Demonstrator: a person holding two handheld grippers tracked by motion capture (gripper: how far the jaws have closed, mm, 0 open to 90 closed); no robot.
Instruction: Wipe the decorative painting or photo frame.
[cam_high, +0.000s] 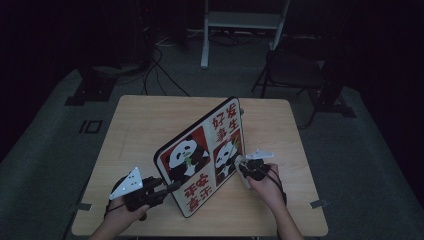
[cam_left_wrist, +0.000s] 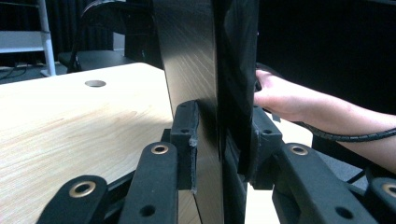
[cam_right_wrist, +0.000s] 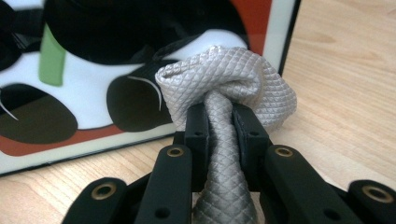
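A framed panda picture (cam_high: 200, 155) with red Chinese characters stands on edge on the wooden table (cam_high: 140, 120), leaning back. My left gripper (cam_high: 172, 188) is shut on its near left edge; the left gripper view looks along the dark edge of the picture (cam_left_wrist: 219, 93), clamped between the jaws. My right gripper (cam_high: 242, 166) is shut on a bunched grey cloth (cam_right_wrist: 233, 88) with a diamond weave. The cloth (cam_high: 245, 172) presses against the glass over the lower right panda (cam_right_wrist: 84, 88).
A round cable hole (cam_left_wrist: 95, 83) sits in the table top beyond the picture. A dark chair (cam_high: 290, 70) and a white stand (cam_high: 240, 25) are on the floor behind the table, with cables trailing at the back left.
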